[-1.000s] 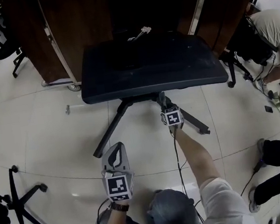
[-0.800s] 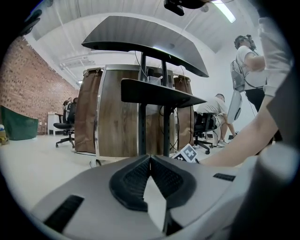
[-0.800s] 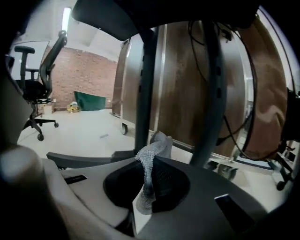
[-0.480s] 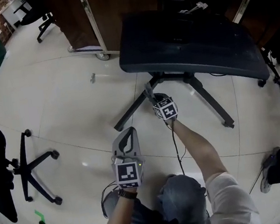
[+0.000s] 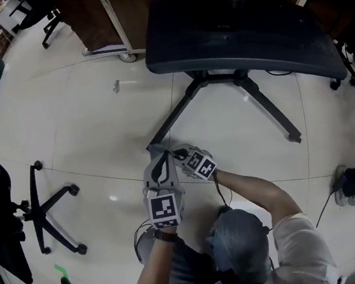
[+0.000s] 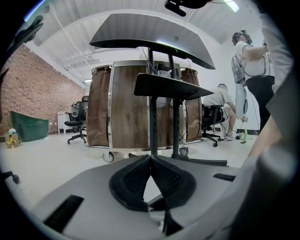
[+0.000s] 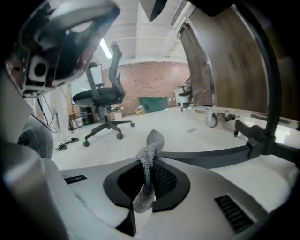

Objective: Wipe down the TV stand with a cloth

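The dark TV stand [image 5: 235, 34] stands at the top of the head view, and one of its floor legs [image 5: 174, 116] runs down toward my grippers. My right gripper [image 5: 176, 153] is shut on a grey knitted cloth [image 7: 149, 161], just past that leg's end. In the right gripper view the leg [image 7: 211, 153] lies right behind the cloth. My left gripper [image 5: 156, 153] is shut and empty, close beside the right one. In the left gripper view, the left gripper [image 6: 151, 158] looks up from low at the stand's pole [image 6: 153, 122] and shelf [image 6: 168, 86].
A chair base [image 5: 44, 209] lies on the white floor at left. Wooden cabinets on casters [image 5: 112, 24] stand behind the stand. A person's shoe [image 5: 342, 187] is at the right edge, and other people [image 6: 248, 61] work beyond. An office chair [image 7: 103, 98] stands further off.
My right gripper has drawn back from under the stand along the leg to its end, next to the left gripper. The left gripper edged forward. The head view shifted.
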`<state>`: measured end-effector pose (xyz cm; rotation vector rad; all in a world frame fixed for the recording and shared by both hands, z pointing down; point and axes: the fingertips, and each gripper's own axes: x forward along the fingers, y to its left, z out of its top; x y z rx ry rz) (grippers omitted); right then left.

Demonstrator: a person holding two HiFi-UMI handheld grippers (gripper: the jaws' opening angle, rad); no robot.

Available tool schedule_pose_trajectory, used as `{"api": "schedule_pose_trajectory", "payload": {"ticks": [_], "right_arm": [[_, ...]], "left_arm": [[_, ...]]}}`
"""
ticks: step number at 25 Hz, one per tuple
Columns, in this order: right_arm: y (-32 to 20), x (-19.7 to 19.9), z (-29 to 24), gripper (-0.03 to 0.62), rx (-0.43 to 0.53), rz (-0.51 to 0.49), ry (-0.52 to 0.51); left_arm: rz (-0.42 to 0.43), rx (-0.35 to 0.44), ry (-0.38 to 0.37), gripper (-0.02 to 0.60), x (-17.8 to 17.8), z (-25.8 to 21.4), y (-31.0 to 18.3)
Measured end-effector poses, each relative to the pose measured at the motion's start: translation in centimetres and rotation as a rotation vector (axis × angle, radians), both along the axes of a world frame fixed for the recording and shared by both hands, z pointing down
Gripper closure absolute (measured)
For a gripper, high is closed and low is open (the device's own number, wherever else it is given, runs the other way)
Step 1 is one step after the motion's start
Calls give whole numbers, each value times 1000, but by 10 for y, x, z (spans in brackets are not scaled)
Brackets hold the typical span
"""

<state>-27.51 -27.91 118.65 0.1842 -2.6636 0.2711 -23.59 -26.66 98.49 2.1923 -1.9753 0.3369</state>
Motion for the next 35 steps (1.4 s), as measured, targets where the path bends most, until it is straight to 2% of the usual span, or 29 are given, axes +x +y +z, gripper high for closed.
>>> {"api": "schedule_pose_trajectory", "payload": {"ticks": [2,5,8,11,13,16,20,22,23,25,28,31,33,35], "right_arm": [[-59,36,-9,569,29,170,-30],[-172,120,-24,569,113,470,-16],[-265,223,-28,569,170,719,72],[-307,320,-15,569,155,890,212],[-304,375,-1,569,125,968,276],[-267,449,25,569,66,1071,313],[-172,557,49,569,-46,1310,340],[-126,594,38,569,-89,1404,368],[-107,596,18,569,-92,1415,366],[-74,566,-49,569,-67,1356,327],[-20,491,-205,569,-11,1151,249],[21,422,-374,569,47,998,89],[41,393,-483,569,74,974,-31],[60,378,-589,569,110,990,-111]], "left_arm": [[-13,-3,0,549,-8,3,-1],[-16,-9,-2,549,-10,8,-6],[8,-20,-3,549,4,14,-18],[28,-35,6,549,18,22,-26],[34,-45,9,549,23,26,-28],[43,-50,9,549,27,29,-29],[55,-71,-8,549,24,25,-25],[58,-91,12,549,25,10,-24],[69,-98,23,549,29,-7,-23],[113,-104,29,549,42,-59,-14],[149,-139,55,549,73,-159,21],[162,-158,82,549,95,-275,44],[186,-136,77,549,111,-358,56],[198,-113,71,549,124,-442,76]]}}
